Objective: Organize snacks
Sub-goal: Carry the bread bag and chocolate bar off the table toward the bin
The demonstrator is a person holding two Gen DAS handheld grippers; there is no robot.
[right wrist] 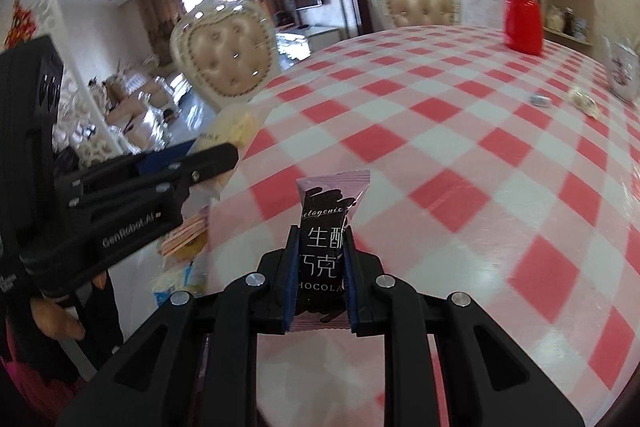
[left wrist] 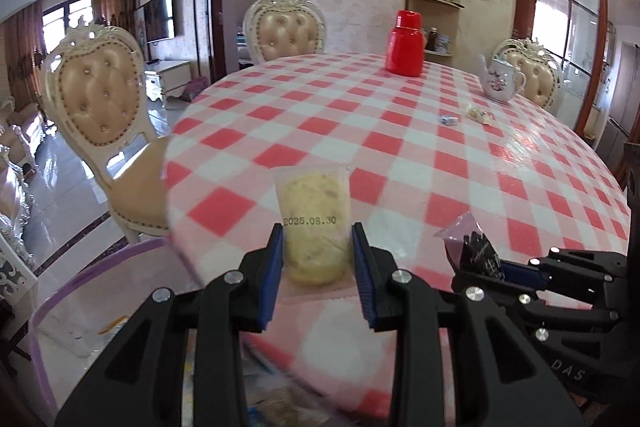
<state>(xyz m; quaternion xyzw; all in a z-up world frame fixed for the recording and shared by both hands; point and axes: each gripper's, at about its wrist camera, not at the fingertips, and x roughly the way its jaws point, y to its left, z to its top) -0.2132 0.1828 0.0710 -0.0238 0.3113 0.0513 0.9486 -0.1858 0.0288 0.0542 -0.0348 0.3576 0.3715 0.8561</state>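
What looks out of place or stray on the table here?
Two small wrapped snacks, a blue one and a pale one, lie loose on the tablecloth near the teapot, apart from everything else. Each tool holds a packet: left a yellow pastry, right a chocolate. Nothing looks spilled or damaged.

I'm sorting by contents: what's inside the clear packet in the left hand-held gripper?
A pale yellow pastry shows through the clear packet. Its lower sides are hidden by the left hand-held gripper's pads.
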